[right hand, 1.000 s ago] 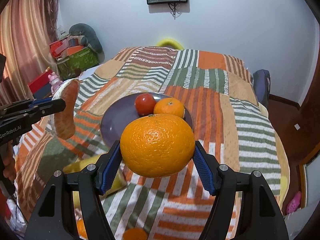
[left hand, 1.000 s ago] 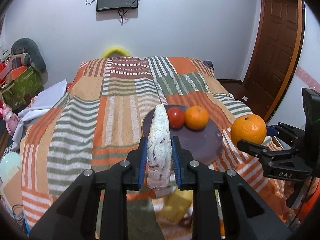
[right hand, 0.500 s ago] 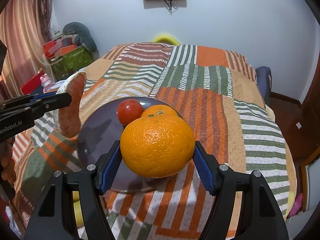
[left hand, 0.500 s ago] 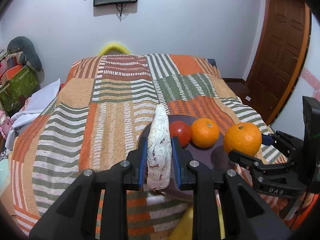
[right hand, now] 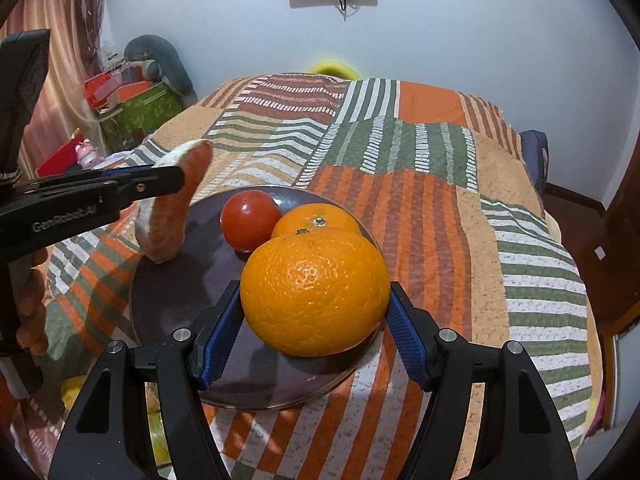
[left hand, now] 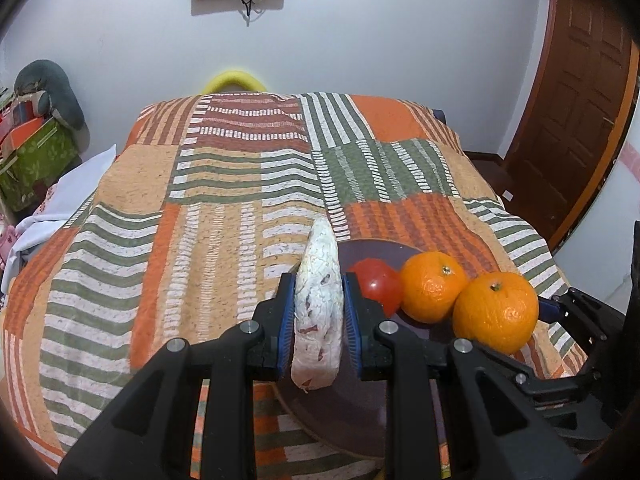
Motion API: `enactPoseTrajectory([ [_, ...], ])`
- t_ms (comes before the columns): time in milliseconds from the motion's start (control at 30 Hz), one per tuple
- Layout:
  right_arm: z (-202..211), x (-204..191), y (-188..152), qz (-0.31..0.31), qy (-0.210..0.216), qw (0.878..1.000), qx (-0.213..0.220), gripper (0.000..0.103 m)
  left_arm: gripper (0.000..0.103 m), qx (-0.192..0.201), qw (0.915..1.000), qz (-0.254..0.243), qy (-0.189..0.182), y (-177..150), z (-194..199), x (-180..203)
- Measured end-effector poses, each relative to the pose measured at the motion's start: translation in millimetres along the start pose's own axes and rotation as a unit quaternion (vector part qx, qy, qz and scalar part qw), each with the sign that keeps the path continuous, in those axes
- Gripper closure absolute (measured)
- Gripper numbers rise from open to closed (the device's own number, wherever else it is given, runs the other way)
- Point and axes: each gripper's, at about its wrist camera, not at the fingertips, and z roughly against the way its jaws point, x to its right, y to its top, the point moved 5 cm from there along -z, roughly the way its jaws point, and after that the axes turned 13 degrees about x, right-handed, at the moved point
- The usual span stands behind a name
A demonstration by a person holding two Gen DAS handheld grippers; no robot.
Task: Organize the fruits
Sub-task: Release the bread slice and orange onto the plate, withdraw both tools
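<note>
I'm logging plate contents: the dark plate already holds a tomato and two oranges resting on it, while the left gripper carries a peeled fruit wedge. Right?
Not quite. Only one small orange rests on the dark plate beside the tomato. The large orange is clamped in the right gripper, as the right wrist view shows. The left gripper does carry the wedge.

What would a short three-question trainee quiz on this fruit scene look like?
1. True or false: the right gripper holds a large orange.
2. Which fruits already lie on the dark plate? A) tomato and small orange B) two bananas C) nothing
3. Fill in: the left gripper has its jaws shut on a pale ____ of fruit.

Key: 1 true. 2 A: the tomato and small orange. 3 wedge.
</note>
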Motion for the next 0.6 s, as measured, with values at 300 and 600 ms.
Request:
enactPoseTrajectory([
  [300,-8.0,-0.8,-12.3,-0.006,0.002,1.0,-0.029,0.034,0.074,-0.031,0.9992,-0.011,-0.02,-8.2,-10.5,16.5],
  [600,7.8,-7.0,-0.3,0.002,0.002,1.0,0.0,0.028,0.07,-0.054,0.9977,0.002,-0.042,-15.8,-1.7,22.2],
])
